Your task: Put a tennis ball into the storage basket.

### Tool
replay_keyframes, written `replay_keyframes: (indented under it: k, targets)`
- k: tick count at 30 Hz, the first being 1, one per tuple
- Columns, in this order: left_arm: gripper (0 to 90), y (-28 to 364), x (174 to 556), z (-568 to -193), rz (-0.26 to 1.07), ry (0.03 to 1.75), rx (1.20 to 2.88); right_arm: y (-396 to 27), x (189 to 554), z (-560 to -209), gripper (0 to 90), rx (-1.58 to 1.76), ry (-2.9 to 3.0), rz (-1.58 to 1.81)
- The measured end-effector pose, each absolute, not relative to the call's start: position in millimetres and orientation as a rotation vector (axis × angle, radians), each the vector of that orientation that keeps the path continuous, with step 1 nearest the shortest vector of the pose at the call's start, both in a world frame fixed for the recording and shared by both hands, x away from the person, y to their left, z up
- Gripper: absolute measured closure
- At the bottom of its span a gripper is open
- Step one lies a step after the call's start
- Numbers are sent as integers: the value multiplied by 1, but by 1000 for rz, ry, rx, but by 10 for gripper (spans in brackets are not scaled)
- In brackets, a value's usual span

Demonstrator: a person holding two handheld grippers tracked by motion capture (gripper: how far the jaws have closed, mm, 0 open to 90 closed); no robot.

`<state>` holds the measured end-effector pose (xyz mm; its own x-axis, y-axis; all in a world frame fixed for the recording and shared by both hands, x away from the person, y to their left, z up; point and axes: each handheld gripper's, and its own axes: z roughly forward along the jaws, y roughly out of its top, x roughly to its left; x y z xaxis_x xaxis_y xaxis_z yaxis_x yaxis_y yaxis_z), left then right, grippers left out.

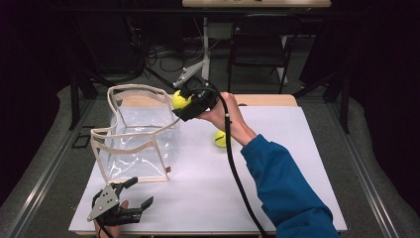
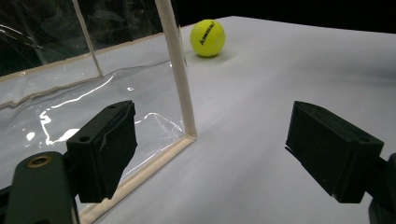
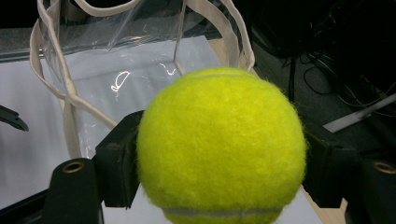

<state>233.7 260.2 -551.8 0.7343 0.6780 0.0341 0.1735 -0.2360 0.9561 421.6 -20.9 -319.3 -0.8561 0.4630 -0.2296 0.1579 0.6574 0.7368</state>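
Gripping a yellow tennis ball (image 3: 219, 144) between its two black jaws, the right gripper (image 1: 184, 101) hung above the far right corner of the clear plastic bag (image 1: 136, 136), whose cream-edged rim stood open on the white table (image 1: 277, 188). In the right gripper view the ball hid most of both jaws; just their outer blocks showed at its left and right, pressed against the felt, and its lower edge ran off the bottom of the frame. From the high view the gripper's dark body covered most of this ball, so a mere yellow crescent (image 1: 180, 100) peeked out on the bag's side. Whether the ball was over the opening or just beside the rim could not be told.

The second tennis ball (image 1: 221, 139) lay on the table right of the bag, partly masked in the high view by the person's right hand (image 1: 225, 116) and the trailing cable. The left gripper view gave it in full (image 2: 208, 38), with black lettering too small to read.

The left gripper (image 1: 132, 194) rested low at the table's near left corner, jaws wide apart and empty, just short of the bag's near corner seam (image 2: 180, 84). Its hand was mostly cut off by the frame's bottom edge. The bag's clear walls were hard to trace except by glare.
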Motion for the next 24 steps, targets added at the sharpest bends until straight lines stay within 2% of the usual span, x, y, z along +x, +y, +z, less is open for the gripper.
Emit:
replay_keyframes:
  k: [24]
  targets:
    - [158, 261, 234, -551, 539, 668, 1783, -6, 421, -311, 261, 465, 2459, 1089]
